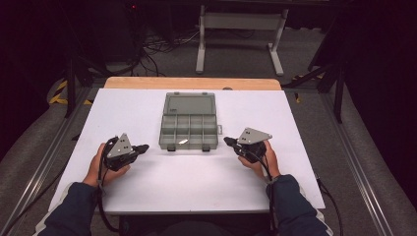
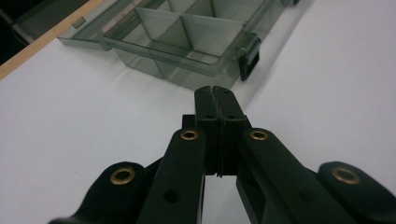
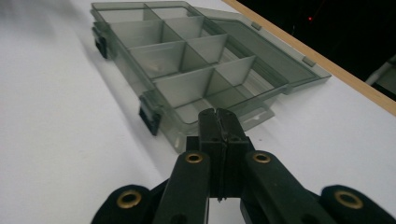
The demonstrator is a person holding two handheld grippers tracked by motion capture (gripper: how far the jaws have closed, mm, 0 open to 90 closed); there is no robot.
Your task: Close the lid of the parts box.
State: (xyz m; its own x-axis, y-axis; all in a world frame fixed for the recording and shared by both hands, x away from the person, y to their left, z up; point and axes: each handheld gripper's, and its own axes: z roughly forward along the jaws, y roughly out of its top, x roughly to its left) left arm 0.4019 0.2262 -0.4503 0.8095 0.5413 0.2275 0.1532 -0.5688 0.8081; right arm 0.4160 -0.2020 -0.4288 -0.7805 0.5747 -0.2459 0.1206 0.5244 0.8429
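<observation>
A clear grey compartment box [image 1: 189,131] lies open in the middle of the white table, its lid [image 1: 190,104] flat behind it. A small pale item [image 1: 183,142] sits in a front compartment. My left gripper [image 1: 145,147] is shut and empty, just left of the box's front left corner, pointing at it. My right gripper [image 1: 227,141] is shut and empty too, just right of the front right corner. In the left gripper view the shut jaws point at the box [image 2: 187,42] and a black latch [image 2: 249,58]. The right gripper view has the divided box [image 3: 187,70] beyond the shut jaws.
The white table top [image 1: 196,182] has a wooden strip [image 1: 192,82] along its far edge. Cables trail from both grippers off the near edge. A white frame stand [image 1: 241,34] and loose cables stand on the floor beyond the table.
</observation>
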